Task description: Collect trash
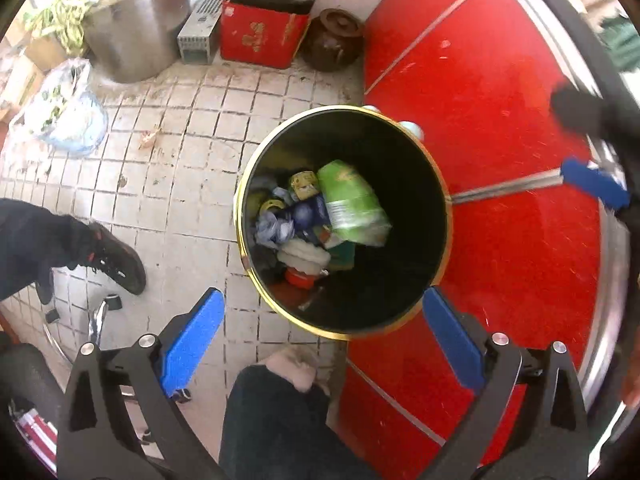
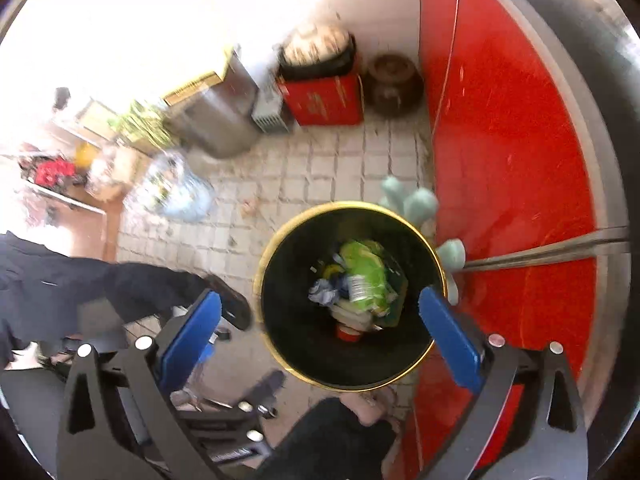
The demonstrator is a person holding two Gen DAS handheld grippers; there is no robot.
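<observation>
A black round bin with a gold rim (image 1: pixel 436 200) stands on the tiled floor beside a red cabinet. It holds trash: a green packet (image 1: pixel 352 196), crumpled wrappers, a white lid and a red cap. My left gripper (image 1: pixel 324 312) is open and empty above the bin's near rim. In the right wrist view the same bin (image 2: pixel 280 340) sits below my right gripper (image 2: pixel 320 312), which is open and empty; the green packet (image 2: pixel 364 276) lies on top of the trash. The right gripper's blue finger (image 1: pixel 592 184) shows at the left view's right edge.
The red cabinet (image 1: pixel 500 120) runs along the right. Against the far wall stand a metal pot (image 1: pixel 136 32), a red box (image 1: pixel 260 36) and a brown jar (image 1: pixel 332 40). A plastic bag (image 1: pixel 64 108) lies at left. A person's legs and shoes (image 1: pixel 116 256) are close by.
</observation>
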